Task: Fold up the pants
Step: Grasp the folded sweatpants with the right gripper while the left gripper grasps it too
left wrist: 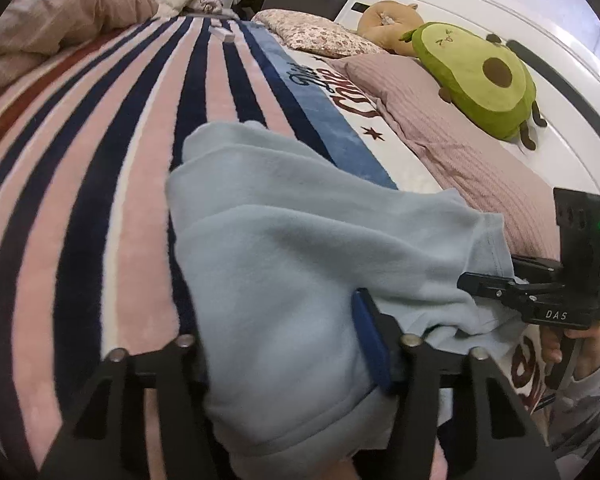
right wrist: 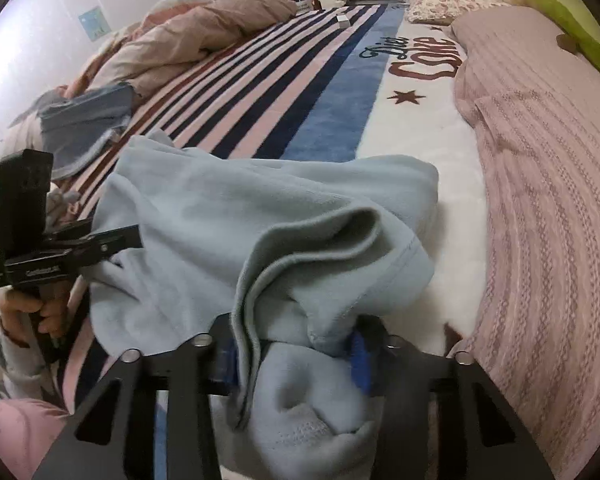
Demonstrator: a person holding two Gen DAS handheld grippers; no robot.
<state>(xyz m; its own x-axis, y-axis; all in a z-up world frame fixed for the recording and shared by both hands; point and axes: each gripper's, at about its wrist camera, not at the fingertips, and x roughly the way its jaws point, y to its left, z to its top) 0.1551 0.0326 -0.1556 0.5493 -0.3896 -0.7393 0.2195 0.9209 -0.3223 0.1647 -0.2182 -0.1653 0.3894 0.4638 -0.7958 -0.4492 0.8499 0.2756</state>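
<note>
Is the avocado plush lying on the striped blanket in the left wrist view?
No, the avocado plush lies by the white headboard beyond the mauve pillow, well away from the striped blanket.

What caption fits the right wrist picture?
Right tool grips bunched light-blue pants over a striped blanket.

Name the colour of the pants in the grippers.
Pale blue pants, plain, no pattern; clearest in the right wrist view.
</note>
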